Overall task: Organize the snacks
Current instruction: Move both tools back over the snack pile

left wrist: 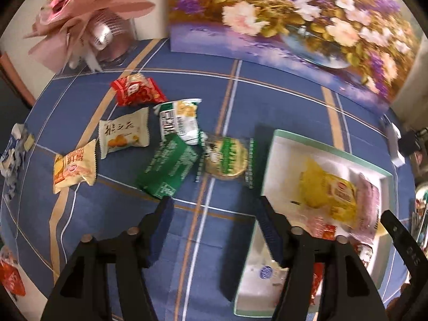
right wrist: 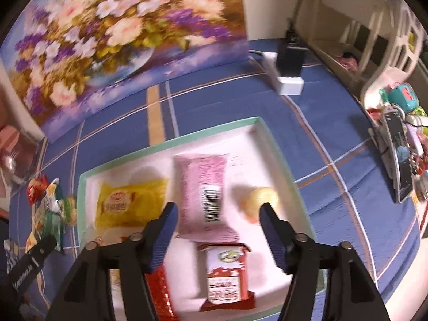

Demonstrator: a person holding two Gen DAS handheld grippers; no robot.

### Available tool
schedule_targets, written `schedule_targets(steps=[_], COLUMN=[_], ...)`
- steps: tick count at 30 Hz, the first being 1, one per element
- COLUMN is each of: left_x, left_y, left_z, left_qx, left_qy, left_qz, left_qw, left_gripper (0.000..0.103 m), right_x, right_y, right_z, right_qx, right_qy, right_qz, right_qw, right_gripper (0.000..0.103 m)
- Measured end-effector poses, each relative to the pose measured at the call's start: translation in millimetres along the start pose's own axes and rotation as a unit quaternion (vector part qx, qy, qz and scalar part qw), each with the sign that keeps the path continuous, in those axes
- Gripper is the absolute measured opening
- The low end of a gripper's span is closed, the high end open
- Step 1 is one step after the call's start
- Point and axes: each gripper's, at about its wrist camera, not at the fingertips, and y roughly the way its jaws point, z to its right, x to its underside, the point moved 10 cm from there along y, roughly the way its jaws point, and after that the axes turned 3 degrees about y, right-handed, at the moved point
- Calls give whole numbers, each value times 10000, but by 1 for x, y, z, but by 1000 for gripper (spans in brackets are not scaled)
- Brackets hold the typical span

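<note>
A white tray with a green rim (left wrist: 329, 147) (right wrist: 171, 141) lies on the blue checked cloth. It holds a yellow packet (right wrist: 131, 203), a pink packet (right wrist: 206, 187), a red and white packet (right wrist: 227, 278) and a pale round snack (right wrist: 260, 199). Loose snacks lie left of the tray: two green packets (left wrist: 168, 168) (left wrist: 227, 159), a white and green one (left wrist: 180, 120), a cream one (left wrist: 123, 135), a red one (left wrist: 137, 89), an orange one (left wrist: 75, 167). My left gripper (left wrist: 214, 214) is open above the cloth near the green packets. My right gripper (right wrist: 218, 220) is open above the tray, over the pink packet.
A flower painting (left wrist: 294, 21) (right wrist: 120, 34) leans at the back. A pink bouquet (left wrist: 80, 13) stands back left. A white power strip with a black plug (right wrist: 287, 64) lies back right. Keyrings and small toys (right wrist: 401, 139) lie at the right edge.
</note>
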Motion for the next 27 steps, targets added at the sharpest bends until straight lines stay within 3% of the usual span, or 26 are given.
schedule_targets(steps=[1, 3, 6, 21, 27], left_x=[-1, -3, -6, -2, -7], left_y=[1, 2, 3, 7, 4], left_z=[-3, -6, -8, -3, -19], left_qx=[-8, -39, -44, -89, -355], left_qy=[-44, -93, -119, 52, 45], left_qz=[3, 59, 208, 91, 112], left_qw=[10000, 9999, 9997, 9999, 9993], left_gripper=[83, 88, 100, 101, 101], right_x=[1, 1, 0, 1, 6], right_y=[0, -2, -3, -2, -6], right_z=[-3, -7, -10, -16, -36], right_qx=[-31, -108, -224, -335, -359], right_qy=[-28, -69, -63, -114, -384], right_qz=[23, 72, 140, 91, 125], right_qw=[10000, 9999, 9996, 9993, 9985], right_gripper=[77, 80, 103, 103, 103])
